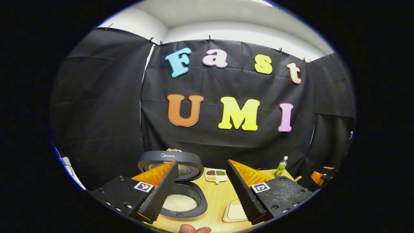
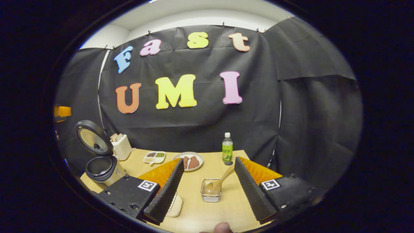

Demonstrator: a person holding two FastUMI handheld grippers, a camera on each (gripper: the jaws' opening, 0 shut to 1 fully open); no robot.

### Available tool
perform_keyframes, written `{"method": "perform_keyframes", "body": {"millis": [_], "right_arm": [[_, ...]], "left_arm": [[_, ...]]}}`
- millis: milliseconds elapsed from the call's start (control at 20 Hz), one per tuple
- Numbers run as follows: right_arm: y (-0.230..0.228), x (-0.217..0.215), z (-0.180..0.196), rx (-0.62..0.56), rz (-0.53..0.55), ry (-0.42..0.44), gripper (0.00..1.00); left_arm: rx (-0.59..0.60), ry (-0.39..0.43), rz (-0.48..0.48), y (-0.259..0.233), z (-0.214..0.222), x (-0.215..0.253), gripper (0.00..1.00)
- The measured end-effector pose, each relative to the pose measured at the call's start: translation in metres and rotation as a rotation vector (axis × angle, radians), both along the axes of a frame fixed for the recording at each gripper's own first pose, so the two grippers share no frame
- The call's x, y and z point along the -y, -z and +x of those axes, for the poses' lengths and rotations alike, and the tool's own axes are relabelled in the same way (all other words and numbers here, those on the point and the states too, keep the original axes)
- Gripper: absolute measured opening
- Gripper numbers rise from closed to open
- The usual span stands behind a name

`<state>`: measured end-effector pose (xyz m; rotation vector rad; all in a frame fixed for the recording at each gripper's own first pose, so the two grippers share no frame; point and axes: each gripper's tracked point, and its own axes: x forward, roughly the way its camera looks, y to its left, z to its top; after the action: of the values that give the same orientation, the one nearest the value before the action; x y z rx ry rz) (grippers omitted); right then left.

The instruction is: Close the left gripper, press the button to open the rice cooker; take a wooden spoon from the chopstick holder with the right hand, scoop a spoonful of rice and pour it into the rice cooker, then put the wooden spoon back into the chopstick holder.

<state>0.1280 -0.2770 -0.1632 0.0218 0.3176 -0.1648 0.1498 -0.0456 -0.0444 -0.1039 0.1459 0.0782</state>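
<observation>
Both tongs (image 1: 207,191) (image 2: 207,191) wide | wooden table (image 2: 207,213) | black cloth wall (image 2: 307,113)

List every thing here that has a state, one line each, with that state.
rice cooker: lid up, open; white rice in the pot in the left gripper view.
wooden spoon: bowl resting in the small wire basket, handle leaning out, not held.
green bottle: upright, capped.
left gripper: open, holding nothing.
right gripper: open, holding nothing.
</observation>
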Motion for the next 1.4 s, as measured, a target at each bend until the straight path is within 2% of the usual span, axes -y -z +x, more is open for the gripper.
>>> {"method": "perform_keyframes", "body": {"millis": [250,500,600,900,1000,1050,1150,1250,1400], "right_arm": [[0.052,0.035,0.037,-0.067,0.039,0.005,1.00],[0.117,0.058,0.077,-0.163,0.151,0.023,1.00],[0.139,0.064,0.087,-0.198,0.183,0.031,0.97],[0.176,0.065,0.122,-0.245,0.256,0.006,0.81],[0.184,0.066,0.128,-0.253,0.303,0.010,0.74],[0.183,0.066,0.131,-0.248,0.318,0.014,0.64],[0.183,0.069,0.133,-0.243,0.330,0.039,0.53],[0.182,0.071,0.130,-0.242,0.337,0.063,0.25],[0.178,0.062,0.125,-0.257,0.354,0.064,0.18]], "left_arm": [[0.017,-0.021,0.006,0.003,-0.010,0.013,0.95],[0.008,-0.062,-0.014,0.000,-0.009,0.008,0.95],[0.001,-0.084,-0.011,0.003,-0.009,0.005,0.95],[-0.046,-0.125,0.027,0.017,-0.010,-0.002,0.95],[-0.056,-0.130,0.026,0.019,-0.009,-0.003,0.95],[-0.058,-0.137,0.030,0.019,-0.011,-0.006,0.95],[-0.058,-0.151,0.028,0.017,-0.016,-0.011,0.95],[-0.060,-0.160,0.023,0.018,-0.019,-0.016,0.95],[-0.079,-0.150,0.012,0.023,-0.024,-0.018,0.95]]}}
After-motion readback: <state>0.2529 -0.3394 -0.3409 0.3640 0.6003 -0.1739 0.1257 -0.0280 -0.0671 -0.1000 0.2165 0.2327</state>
